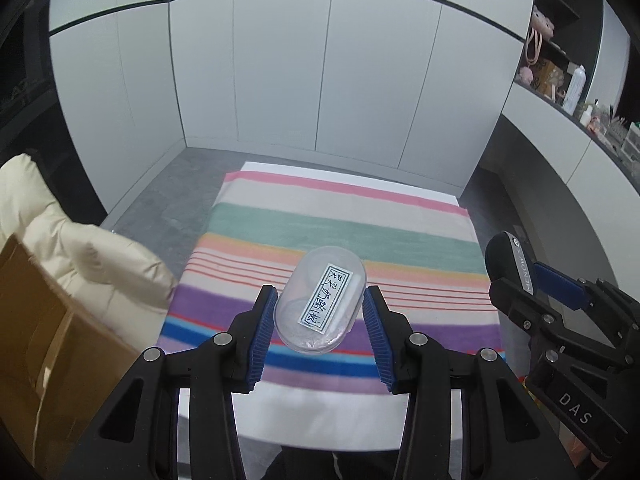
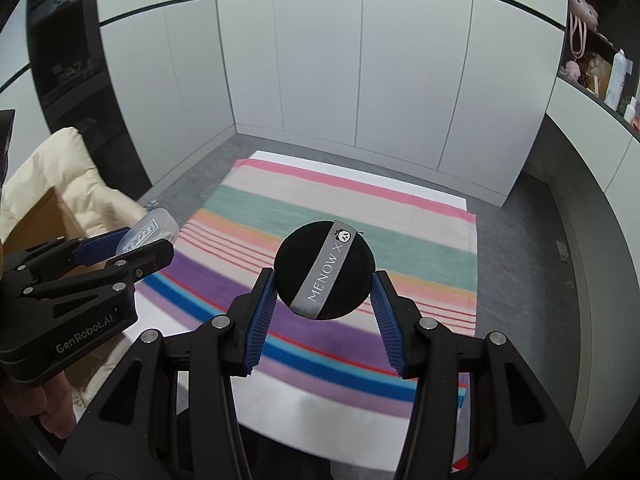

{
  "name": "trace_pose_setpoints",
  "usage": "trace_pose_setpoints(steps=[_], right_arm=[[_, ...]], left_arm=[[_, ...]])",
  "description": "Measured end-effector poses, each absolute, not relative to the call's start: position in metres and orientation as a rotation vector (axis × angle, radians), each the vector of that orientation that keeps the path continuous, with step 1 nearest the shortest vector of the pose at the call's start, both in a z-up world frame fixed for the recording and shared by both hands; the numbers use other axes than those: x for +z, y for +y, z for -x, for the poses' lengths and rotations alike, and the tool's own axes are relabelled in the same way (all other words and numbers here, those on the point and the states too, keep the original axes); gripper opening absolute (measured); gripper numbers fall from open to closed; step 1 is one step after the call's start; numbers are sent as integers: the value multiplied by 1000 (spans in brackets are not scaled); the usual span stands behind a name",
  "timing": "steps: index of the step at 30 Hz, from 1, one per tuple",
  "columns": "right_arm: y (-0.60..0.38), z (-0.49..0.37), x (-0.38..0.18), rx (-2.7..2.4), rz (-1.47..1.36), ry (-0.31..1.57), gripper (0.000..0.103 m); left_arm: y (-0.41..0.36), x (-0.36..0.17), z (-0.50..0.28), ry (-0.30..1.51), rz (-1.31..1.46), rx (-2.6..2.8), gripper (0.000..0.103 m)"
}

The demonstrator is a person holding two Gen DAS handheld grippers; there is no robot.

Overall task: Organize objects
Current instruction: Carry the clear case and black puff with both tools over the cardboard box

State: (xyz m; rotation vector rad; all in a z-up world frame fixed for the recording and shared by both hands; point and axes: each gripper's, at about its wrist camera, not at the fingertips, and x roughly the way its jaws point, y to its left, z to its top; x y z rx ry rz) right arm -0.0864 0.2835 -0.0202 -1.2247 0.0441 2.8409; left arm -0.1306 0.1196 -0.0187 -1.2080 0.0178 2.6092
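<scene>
My left gripper [image 1: 320, 300] is shut on a clear oval plastic case [image 1: 320, 304] with a white handwritten label, held above the striped cloth [image 1: 360, 216]. My right gripper [image 2: 325, 280] is shut on a round black powder puff [image 2: 326, 270] with a grey "MENOW X" ribbon, also held above the cloth [image 2: 304, 204]. In the left wrist view the right gripper [image 1: 520, 276] and the puff [image 1: 506, 258] show at the right edge. In the right wrist view the left gripper [image 2: 132, 242] and the case [image 2: 150, 230] show at the left.
An open cardboard box [image 1: 36, 320] stands left of the table, with a cream padded jacket [image 1: 60, 232] draped over it. White cabinet doors [image 1: 320, 80] stand behind the table. A shelf [image 1: 568, 92] with bottles and toys runs along the right.
</scene>
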Motion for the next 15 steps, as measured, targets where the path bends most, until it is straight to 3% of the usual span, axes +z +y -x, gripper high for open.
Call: trace_pose_setpoints(steps=[6, 15], right_arm=[[261, 66, -11, 2879, 1204, -17, 51], [231, 68, -3, 2938, 1219, 67, 51]], left_arm=[[91, -15, 107, -37, 1228, 2629, 45], [45, -10, 95, -135, 1181, 2678, 45]])
